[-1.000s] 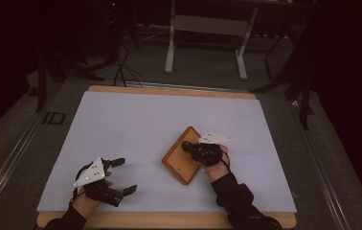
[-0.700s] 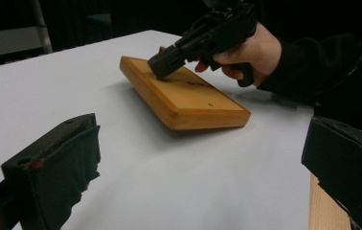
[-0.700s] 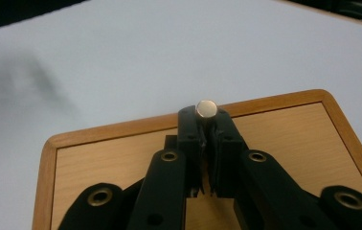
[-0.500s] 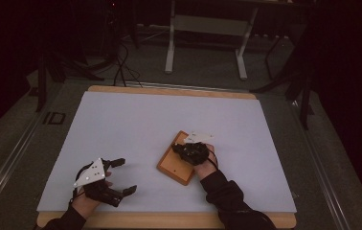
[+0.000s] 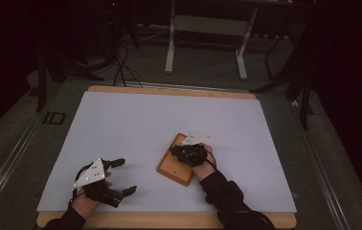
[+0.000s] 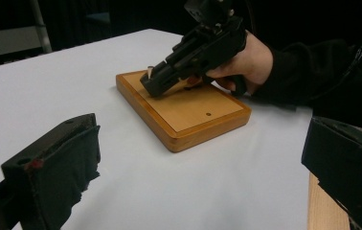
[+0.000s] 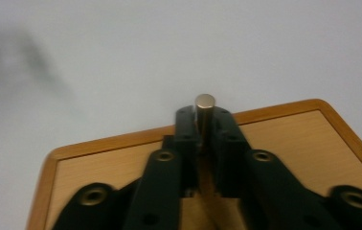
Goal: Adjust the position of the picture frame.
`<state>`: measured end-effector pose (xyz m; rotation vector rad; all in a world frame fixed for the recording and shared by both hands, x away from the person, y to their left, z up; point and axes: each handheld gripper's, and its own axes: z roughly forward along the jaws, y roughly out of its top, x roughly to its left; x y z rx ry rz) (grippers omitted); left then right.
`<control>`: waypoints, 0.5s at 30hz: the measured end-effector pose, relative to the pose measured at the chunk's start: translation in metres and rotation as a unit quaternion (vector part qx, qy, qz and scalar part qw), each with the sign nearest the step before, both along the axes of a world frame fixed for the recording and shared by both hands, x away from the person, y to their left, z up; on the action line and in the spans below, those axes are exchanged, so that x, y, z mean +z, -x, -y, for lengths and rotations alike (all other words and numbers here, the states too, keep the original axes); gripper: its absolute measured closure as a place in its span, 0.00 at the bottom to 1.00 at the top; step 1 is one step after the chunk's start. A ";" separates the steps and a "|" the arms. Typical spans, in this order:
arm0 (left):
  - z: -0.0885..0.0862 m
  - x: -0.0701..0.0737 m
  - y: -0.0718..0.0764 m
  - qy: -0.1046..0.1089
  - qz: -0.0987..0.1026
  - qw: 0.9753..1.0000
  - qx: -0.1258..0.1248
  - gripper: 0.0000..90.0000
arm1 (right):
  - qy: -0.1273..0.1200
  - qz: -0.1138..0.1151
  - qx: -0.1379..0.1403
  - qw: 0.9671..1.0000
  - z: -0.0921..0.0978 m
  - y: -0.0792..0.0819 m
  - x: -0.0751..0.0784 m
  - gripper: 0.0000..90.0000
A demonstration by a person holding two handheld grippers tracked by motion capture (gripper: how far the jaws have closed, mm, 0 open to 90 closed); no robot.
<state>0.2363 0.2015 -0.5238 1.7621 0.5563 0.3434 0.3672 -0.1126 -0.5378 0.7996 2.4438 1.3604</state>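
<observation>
The right hand-held gripper (image 7: 203, 132) is closed on a small metal peg (image 7: 204, 108), which stands upright between its two black jaws, with its round top showing just above the jaw tips. The peg's long axis is vertical, and it is held over the far part of the wooden board (image 5: 175, 165), near the far edge; I cannot tell if its lower end already sits in a hole. A small dark hole (image 6: 208, 114) is seen nearer on the board, apart from the peg. The board lies flat on the white tabletop (image 5: 136, 124), to the right of the middle. The left hand-held gripper (image 5: 119, 177) rests with its jaws wide apart and holds nothing, well apart from the board at the near left, so the right hand is clearly the nearer one. I judge the coming move depends on keeping the peg straight above its hole.
</observation>
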 end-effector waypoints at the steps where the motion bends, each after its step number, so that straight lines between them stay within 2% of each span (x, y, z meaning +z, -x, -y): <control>1: 0.000 0.000 0.000 0.000 -0.001 1.000 0.000 0.00 | -0.002 0.004 0.001 1.000 0.001 0.001 0.001 0.82; 8: 0.000 -0.001 -0.001 -0.002 -0.001 1.000 0.001 0.00 | -0.023 0.031 0.012 0.999 0.015 0.007 0.015 0.77; 13: 0.000 -0.001 -0.001 -0.001 -0.003 1.000 0.000 0.00 | -0.039 0.039 0.013 0.998 0.025 0.003 0.021 0.80; 15: 0.000 -0.001 -0.001 -0.002 -0.003 1.000 0.000 0.00 | -0.046 0.039 0.002 0.998 0.029 -0.002 0.025 0.83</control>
